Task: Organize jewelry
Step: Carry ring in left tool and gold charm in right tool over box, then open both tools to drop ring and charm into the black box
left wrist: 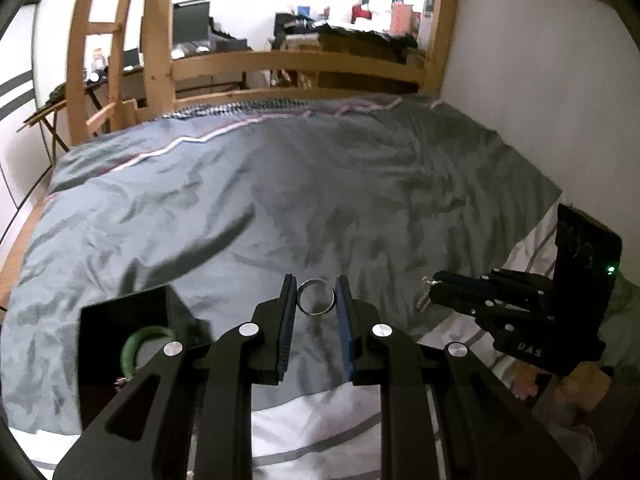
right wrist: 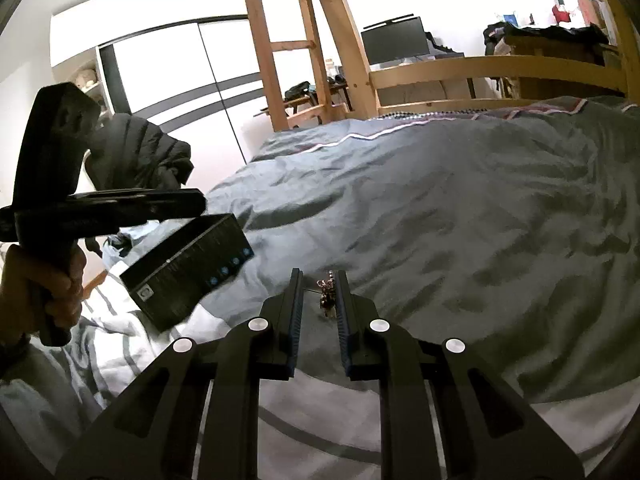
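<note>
Sitting in box at near left, green bangle judged already sorted. Ring pinched in left gripper above duvet, undeposited. Small trinket clamped in right gripper, also pending.

Left gripper jaws clamp a silver ring above the grey bed cover. Black box at left contains a green bangle.

Bed under rumpled grey duvet, open black box resting on it
</note>
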{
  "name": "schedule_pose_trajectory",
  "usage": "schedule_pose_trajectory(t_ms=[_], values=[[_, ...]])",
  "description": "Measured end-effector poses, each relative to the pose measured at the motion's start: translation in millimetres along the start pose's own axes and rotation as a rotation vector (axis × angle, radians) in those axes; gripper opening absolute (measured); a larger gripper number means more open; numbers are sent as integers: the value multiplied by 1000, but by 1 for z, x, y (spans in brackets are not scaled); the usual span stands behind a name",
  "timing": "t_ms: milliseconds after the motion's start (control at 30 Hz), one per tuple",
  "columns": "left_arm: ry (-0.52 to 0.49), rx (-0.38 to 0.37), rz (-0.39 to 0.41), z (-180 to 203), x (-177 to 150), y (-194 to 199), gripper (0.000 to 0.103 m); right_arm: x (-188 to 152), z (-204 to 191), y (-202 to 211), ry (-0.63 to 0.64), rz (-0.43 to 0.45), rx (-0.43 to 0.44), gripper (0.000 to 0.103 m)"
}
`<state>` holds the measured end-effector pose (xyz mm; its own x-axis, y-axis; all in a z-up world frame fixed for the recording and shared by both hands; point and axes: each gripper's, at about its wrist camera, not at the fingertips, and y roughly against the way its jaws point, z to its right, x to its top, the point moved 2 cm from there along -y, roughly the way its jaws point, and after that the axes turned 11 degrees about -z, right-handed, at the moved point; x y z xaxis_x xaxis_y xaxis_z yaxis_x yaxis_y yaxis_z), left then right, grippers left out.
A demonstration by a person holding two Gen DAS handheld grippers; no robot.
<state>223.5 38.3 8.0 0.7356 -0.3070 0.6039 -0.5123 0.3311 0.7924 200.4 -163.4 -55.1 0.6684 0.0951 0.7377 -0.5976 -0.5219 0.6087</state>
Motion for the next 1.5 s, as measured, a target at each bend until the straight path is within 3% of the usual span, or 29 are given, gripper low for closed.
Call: schedule_pose_trajectory(t_ms=[233,500,867,1133,1500], values=[[51,2,72,-27,-8,30,19,11,-15,-6,-2,28,15,17],[50,133,114,-46,-24,45,19,33,-61,-12,57,56,105,17],[164,180,152,-88,-44,59,19,54,-123,-31,141,57,208,17],[223,166,164,-109,-54,62,19,65,-161,-53,182,55,266,16],[314,74,153,-136,-75,51,19,53,-179,-85,198,-4,293,16]])
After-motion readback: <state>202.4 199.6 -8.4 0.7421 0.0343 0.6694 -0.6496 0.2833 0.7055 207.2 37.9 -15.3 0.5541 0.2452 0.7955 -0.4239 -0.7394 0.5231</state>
